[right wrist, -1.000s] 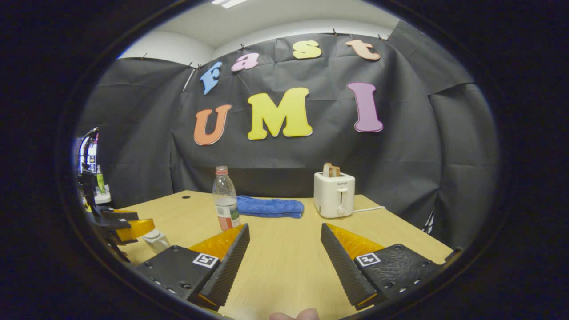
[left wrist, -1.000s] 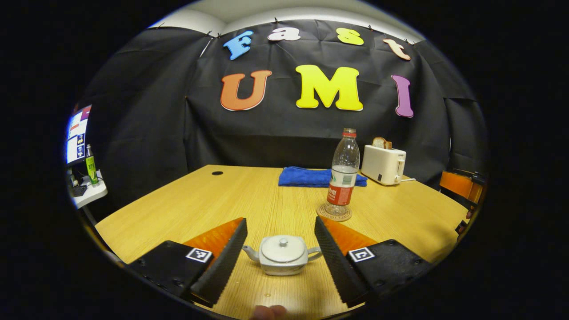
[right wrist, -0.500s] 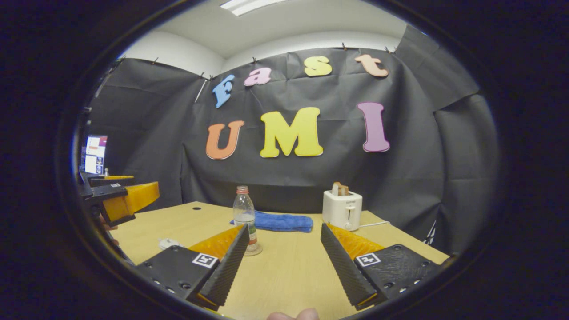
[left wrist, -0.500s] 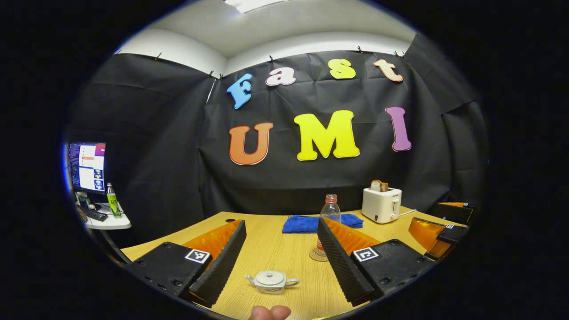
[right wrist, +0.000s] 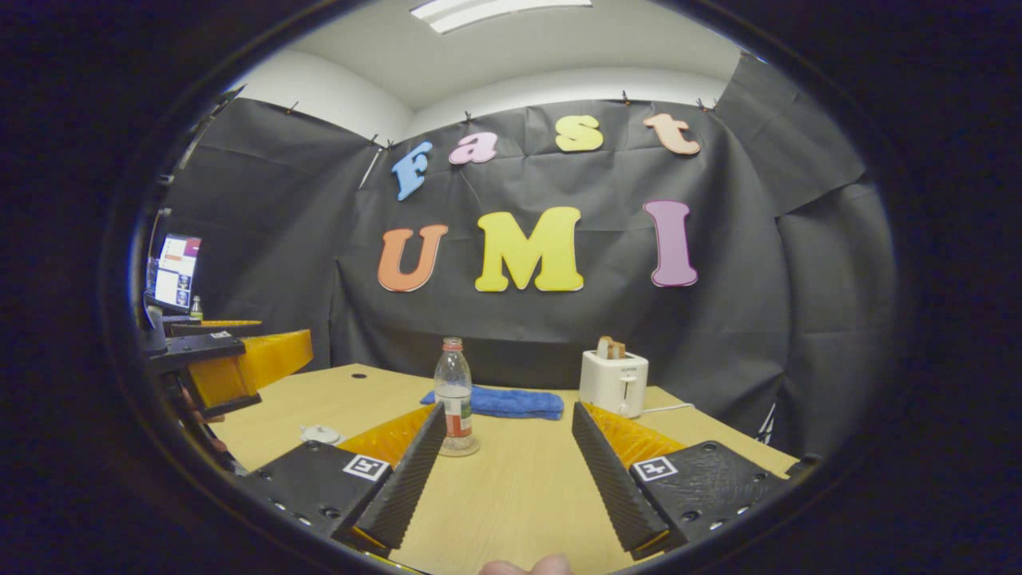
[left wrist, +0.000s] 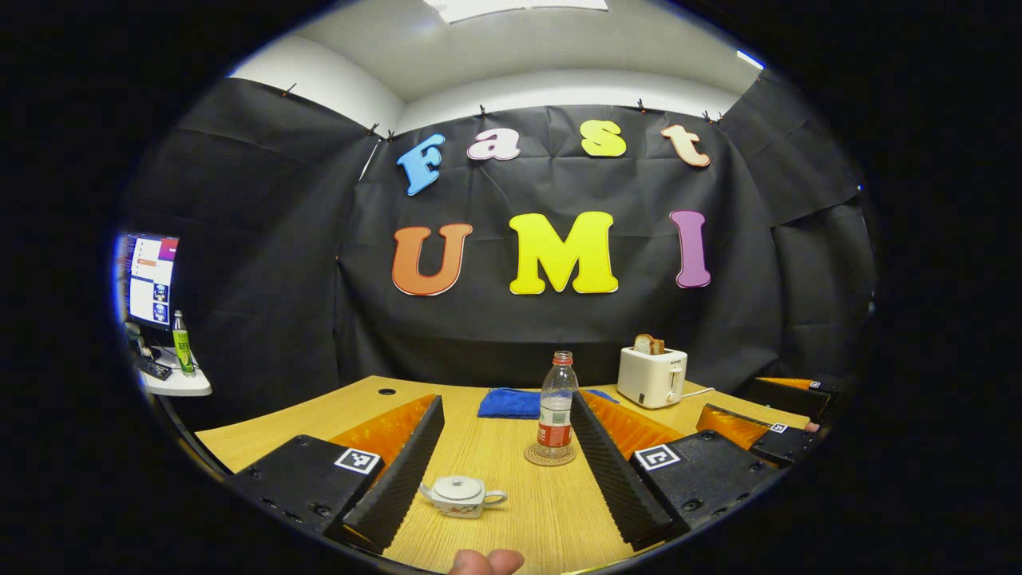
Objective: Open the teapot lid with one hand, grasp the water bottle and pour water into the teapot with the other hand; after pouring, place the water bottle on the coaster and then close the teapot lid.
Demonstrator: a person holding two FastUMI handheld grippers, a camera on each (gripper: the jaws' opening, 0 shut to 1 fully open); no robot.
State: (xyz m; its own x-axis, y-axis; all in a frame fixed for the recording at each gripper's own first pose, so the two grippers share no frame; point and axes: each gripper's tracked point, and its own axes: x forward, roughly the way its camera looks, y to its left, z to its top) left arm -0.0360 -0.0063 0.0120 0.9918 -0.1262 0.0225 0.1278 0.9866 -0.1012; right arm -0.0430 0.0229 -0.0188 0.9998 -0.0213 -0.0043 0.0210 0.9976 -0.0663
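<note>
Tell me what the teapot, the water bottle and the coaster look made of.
Teapot: glazed white ceramic, judging by its smooth sheen. Water bottle: clear thin plastic, see-through with a wrapped label. Coaster: possibly woven fibre or cork, tan and matte; too small to be sure.

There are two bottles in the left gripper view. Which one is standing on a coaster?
The clear water bottle with the red cap and label, on the wooden table: it stands on the round coaster. The green bottle stands far left on a white side shelf.
</note>
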